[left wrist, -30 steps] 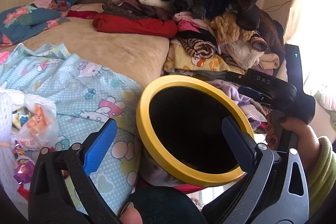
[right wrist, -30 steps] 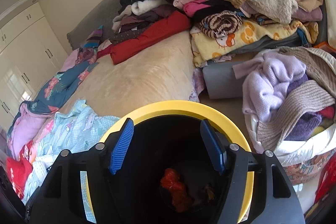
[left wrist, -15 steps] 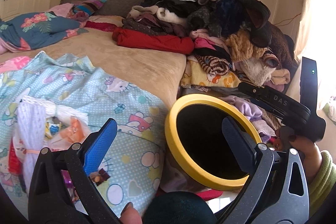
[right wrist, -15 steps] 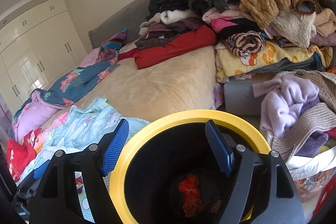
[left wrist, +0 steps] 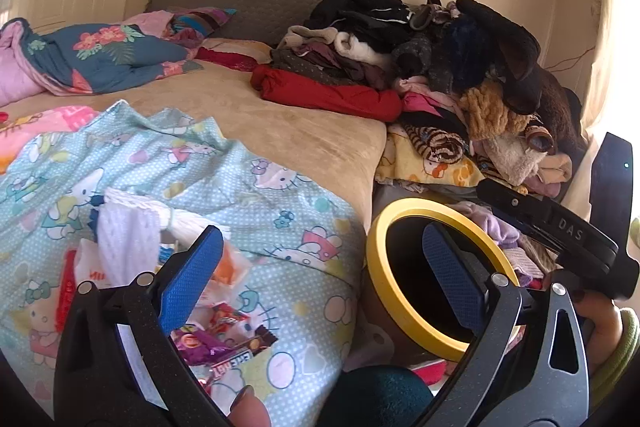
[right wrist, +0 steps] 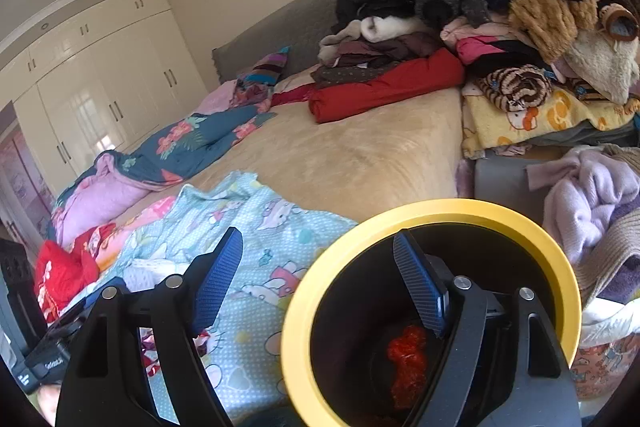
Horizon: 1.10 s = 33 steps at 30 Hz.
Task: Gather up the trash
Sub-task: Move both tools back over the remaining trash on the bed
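Observation:
A black bin with a yellow rim [left wrist: 384, 291] stands beside the bed; it also shows in the right wrist view [right wrist: 440, 211], with a crumpled red wrapper [right wrist: 406, 355] at its bottom. Candy wrappers [left wrist: 224, 343] and white plastic and paper trash [left wrist: 132, 239] lie on the Hello Kitty blanket [left wrist: 280, 195]. My left gripper [left wrist: 320, 271] is open and empty, above the blanket's edge, with the wrappers under its left finger. My right gripper [right wrist: 320, 275] is open and empty; its right finger is over the bin's mouth.
A tall pile of clothes [left wrist: 440, 67] fills the far right of the bed, with a red garment [left wrist: 328, 93] at its foot. A floral quilt [left wrist: 100, 55] lies at the far left. A laundry basket of knitwear [right wrist: 600, 211] stands right of the bin. White wardrobes [right wrist: 100, 79] line the wall.
Both grippers have swung left, away from the bin toward the blanket. The wrappers and white trash have come further into the left wrist view. Both stay open.

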{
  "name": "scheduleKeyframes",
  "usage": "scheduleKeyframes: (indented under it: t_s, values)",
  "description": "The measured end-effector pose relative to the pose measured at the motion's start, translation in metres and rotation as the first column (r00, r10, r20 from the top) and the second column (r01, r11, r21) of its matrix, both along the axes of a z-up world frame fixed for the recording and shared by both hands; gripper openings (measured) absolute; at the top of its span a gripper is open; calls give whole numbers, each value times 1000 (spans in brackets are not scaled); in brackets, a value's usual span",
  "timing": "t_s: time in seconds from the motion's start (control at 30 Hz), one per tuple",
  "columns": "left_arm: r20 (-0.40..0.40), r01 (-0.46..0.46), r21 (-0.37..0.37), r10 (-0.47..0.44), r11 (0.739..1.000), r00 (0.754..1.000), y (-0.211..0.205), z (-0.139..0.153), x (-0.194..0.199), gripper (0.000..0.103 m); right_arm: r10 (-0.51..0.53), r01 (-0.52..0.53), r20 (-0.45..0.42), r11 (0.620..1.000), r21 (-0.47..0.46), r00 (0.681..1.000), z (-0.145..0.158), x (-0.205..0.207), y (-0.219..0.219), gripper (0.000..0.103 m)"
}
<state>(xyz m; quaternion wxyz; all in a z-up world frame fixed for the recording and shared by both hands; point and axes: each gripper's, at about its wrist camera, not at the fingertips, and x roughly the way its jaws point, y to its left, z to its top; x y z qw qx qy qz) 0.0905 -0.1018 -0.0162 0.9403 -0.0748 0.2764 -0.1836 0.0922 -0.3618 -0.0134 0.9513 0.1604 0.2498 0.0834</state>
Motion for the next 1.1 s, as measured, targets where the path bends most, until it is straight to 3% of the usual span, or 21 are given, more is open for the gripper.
scheduleKeyframes:
  t_s: [0.6,1.1]
  values:
    - [4,-121,-18,121,993,993,50,6,3,92,166,-166,-1,985,-54,986,0,-12,72,76]
    - [-1,-238,-40,239,970,971,109,10,10,92,306,-309,-42,947,-86,951,-10,-20,133,76]
